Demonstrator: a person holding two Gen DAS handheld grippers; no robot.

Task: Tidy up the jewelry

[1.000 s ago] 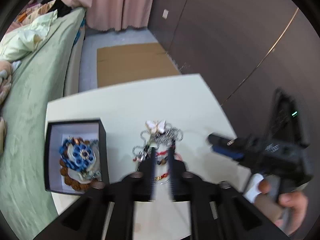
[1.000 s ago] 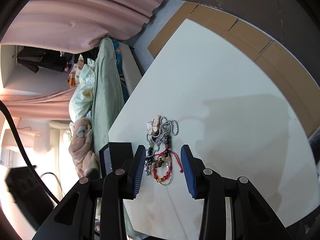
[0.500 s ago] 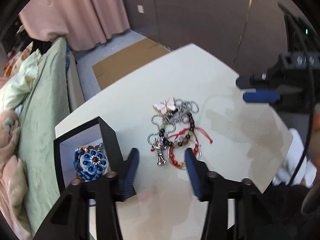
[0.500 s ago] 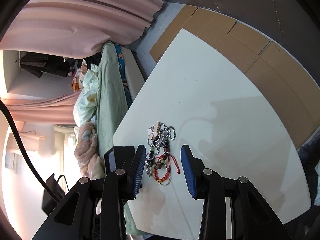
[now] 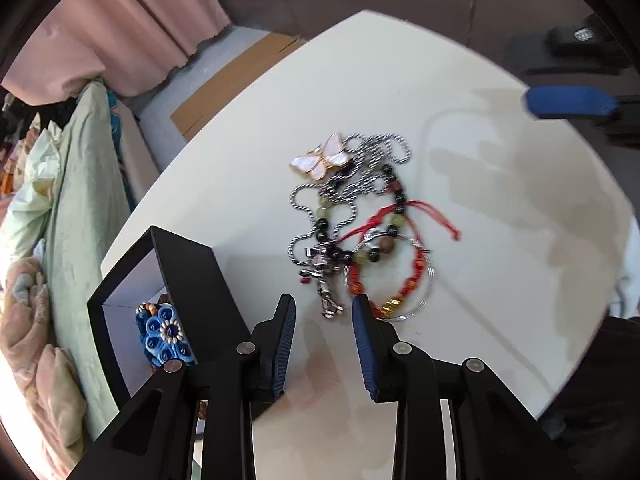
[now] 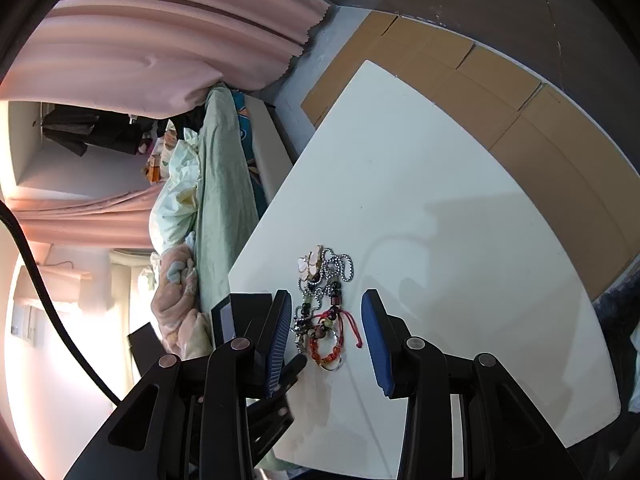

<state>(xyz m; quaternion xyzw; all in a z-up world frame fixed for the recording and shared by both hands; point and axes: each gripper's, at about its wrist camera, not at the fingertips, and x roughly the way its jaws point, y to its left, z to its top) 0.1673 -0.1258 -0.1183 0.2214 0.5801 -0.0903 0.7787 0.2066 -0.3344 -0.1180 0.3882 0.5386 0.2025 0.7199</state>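
Observation:
A tangle of jewelry lies on the white table (image 5: pixel 440 92): a butterfly brooch (image 5: pixel 320 158), a silver chain (image 5: pixel 356 184) with a cross pendant (image 5: pixel 325 276), a red bead bracelet (image 5: pixel 400 284) and a dark bead strand. My left gripper (image 5: pixel 323 308) points down at the near edge of the pile. Its jaws are closing, the pendant's lower end sits between the tips, and the pads do not press on it. My right gripper (image 6: pixel 326 300) hovers open and empty farther back from the same jewelry pile (image 6: pixel 324 308); one of its blue pads (image 5: pixel 568 103) shows at the upper right.
An open black box (image 5: pixel 192 264) holding a blue flower piece (image 5: pixel 164 332) stands just left of the left gripper. A bed with green covers (image 5: pixel 80 184) runs along the table's left side. Cardboard sheets (image 6: pixel 500 80) lie on the floor beyond the table.
The left gripper has come down and rolled toward the pile, which now looks much larger; its jaws widened, then narrowed. The right gripper has held still.

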